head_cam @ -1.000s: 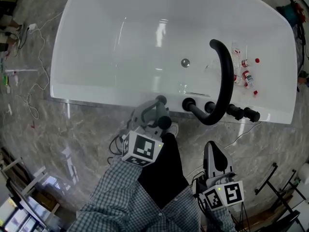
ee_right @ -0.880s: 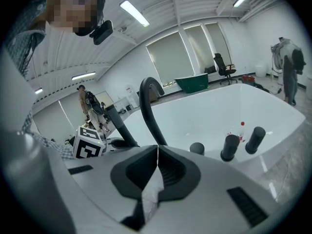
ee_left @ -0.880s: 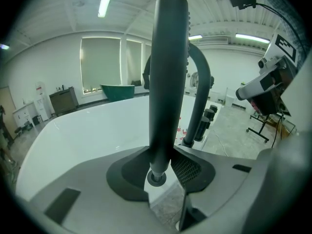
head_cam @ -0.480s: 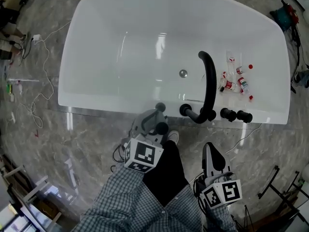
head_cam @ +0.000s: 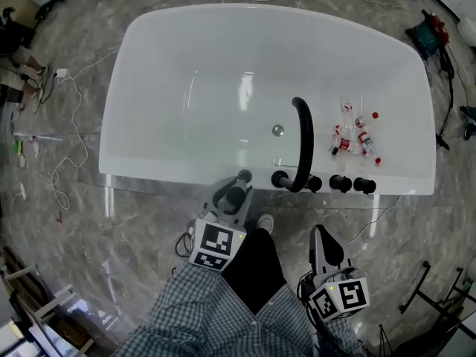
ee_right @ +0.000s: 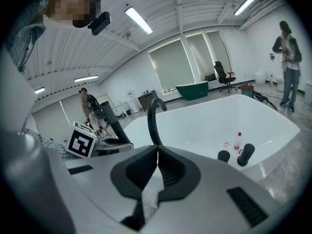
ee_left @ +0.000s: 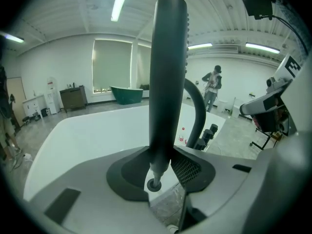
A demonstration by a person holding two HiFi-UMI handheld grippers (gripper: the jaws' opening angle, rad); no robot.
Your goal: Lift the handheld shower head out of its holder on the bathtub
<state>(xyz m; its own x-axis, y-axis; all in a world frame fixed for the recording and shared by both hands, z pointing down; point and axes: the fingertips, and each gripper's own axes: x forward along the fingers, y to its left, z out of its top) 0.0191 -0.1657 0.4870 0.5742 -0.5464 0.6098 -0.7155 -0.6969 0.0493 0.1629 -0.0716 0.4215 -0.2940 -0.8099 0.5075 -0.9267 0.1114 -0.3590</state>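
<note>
The black handheld shower head (ee_left: 167, 77) stands upright between the jaws of my left gripper (ee_left: 163, 156), which is shut on its handle. Its tapered lower end hangs just above the round holder (ee_left: 154, 184). In the head view the left gripper (head_cam: 233, 197) is at the near rim of the white bathtub (head_cam: 186, 73), just short of the grey holder (head_cam: 244, 175). My right gripper (head_cam: 322, 235) hangs lower right, away from the tub, its jaws shut on nothing (ee_right: 157, 148).
A black arched spout (head_cam: 302, 141) and several black knobs (head_cam: 340, 183) stand on the near rim. Small red-capped bottles (head_cam: 357, 140) lie in the tub by the drain (head_cam: 277, 130). Cables (head_cam: 65, 117) run on the marble floor at left. Tools (head_cam: 425, 37) lie far right.
The head view has drawn back, so the tub looks smaller and farther. The left gripper still holds the shower head, whose black end has swung from the jaws' right into line with them.
</note>
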